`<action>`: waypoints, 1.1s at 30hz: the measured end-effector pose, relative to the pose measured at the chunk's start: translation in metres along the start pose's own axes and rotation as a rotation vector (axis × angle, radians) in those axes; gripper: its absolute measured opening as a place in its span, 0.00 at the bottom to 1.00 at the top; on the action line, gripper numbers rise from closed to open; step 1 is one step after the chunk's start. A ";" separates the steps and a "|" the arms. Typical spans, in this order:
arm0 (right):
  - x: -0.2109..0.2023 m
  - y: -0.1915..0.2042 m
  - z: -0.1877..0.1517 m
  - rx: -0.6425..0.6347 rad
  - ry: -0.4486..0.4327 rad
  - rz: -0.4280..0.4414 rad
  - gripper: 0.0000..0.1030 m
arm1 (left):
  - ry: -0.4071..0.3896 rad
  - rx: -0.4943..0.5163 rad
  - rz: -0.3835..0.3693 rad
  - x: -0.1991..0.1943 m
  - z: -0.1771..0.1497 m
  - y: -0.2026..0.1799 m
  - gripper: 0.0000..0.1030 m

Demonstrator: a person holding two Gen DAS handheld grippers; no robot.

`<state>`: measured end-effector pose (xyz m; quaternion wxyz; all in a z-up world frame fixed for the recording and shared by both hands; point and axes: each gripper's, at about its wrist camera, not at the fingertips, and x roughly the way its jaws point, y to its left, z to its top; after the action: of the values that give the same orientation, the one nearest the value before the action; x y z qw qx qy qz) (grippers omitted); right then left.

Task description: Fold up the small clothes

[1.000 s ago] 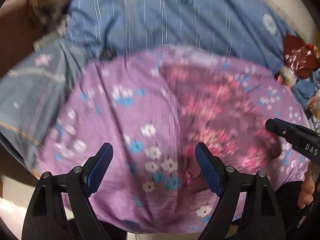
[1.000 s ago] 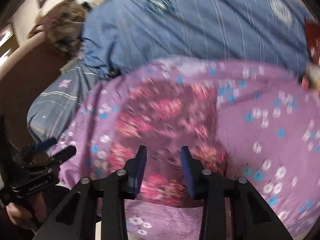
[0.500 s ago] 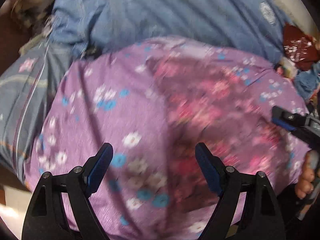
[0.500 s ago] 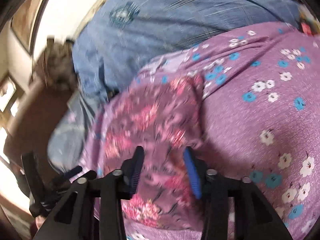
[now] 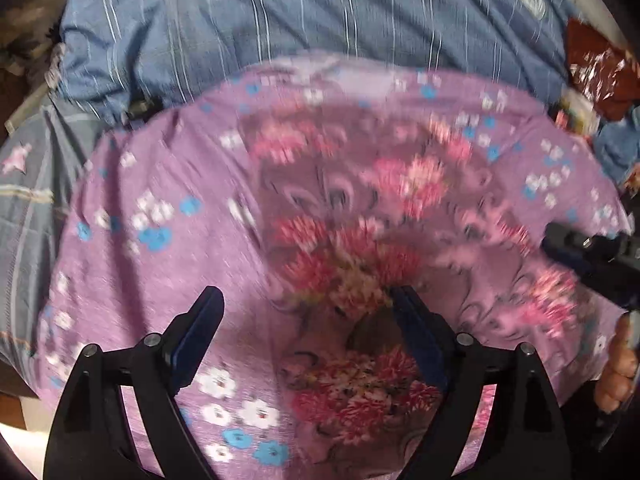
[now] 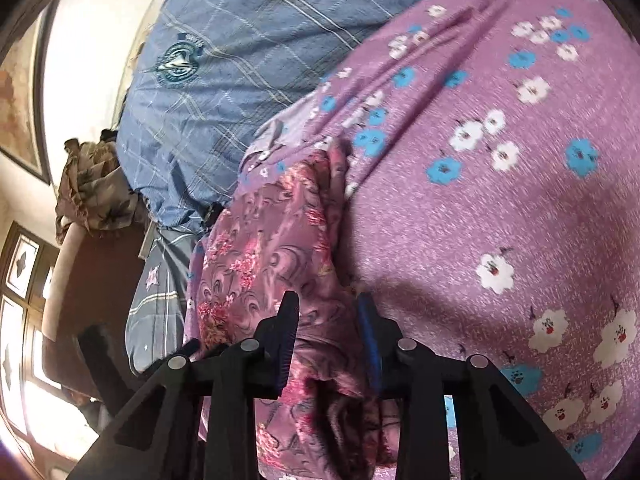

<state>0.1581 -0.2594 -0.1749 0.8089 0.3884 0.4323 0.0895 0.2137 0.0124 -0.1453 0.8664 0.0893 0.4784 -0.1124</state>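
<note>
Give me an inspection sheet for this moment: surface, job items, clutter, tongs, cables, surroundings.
Surface: purple sheet with white and blue flowers over a bed; blue striped quilt behind it.
Job's things: pink floral garment lying on the sheet, bunched along one edge.
Clutter: red shiny packet at the far right; brown patterned cloth heaped on the wooden bed end.
Grippers: left tongs open above the garment, nothing between them. Right tongs closing, with a fold of the garment between the pads.
Cables: nothing seen.
Surroundings: white wall, framed picture, a window at the left.
</note>
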 end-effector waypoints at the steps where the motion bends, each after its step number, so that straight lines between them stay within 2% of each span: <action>1: 0.001 -0.001 0.000 0.013 -0.002 -0.005 0.33 | -0.015 0.004 0.011 -0.005 0.002 0.003 0.85; 3: 0.002 -0.005 0.000 0.037 0.005 -0.009 0.34 | -0.013 -0.018 0.017 -0.009 0.002 0.016 0.85; 5: 0.004 -0.005 -0.002 0.040 0.013 -0.003 0.35 | 0.000 -0.063 -0.036 -0.013 -0.004 0.030 0.85; 8: 0.007 0.000 -0.004 0.014 0.018 -0.011 0.41 | 0.038 -0.080 -0.123 -0.011 -0.016 0.036 0.85; 13: 0.027 0.003 -0.012 -0.042 0.067 -0.109 0.41 | 0.125 -0.057 -0.106 0.022 -0.037 0.026 0.87; 16: 0.022 0.004 -0.012 -0.051 0.050 -0.106 0.41 | 0.135 -0.110 -0.121 0.020 -0.034 0.030 0.87; 20: 0.003 0.016 -0.012 -0.112 -0.040 -0.093 0.41 | 0.035 -0.056 -0.056 -0.010 -0.028 0.029 0.87; 23: -0.011 0.031 -0.017 -0.182 -0.094 -0.065 0.41 | -0.016 -0.053 -0.037 -0.031 -0.026 0.031 0.87; 25: -0.015 0.035 -0.022 -0.199 -0.082 -0.077 0.44 | -0.027 -0.037 -0.049 -0.037 -0.026 0.030 0.87; 27: -0.016 0.033 -0.025 -0.196 -0.080 -0.093 0.54 | -0.016 -0.026 -0.063 -0.037 -0.029 0.031 0.87; 30: -0.019 0.031 -0.026 -0.199 -0.102 -0.119 0.54 | -0.016 -0.039 -0.068 -0.037 -0.034 0.035 0.87; 33: -0.023 0.036 -0.030 -0.240 -0.120 -0.139 0.54 | -0.034 -0.042 -0.038 -0.041 -0.038 0.030 0.87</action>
<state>0.1282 -0.2297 -0.1446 0.8781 0.2629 0.3950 0.0609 0.1703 0.0559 -0.1284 0.8737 0.0601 0.4674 -0.1205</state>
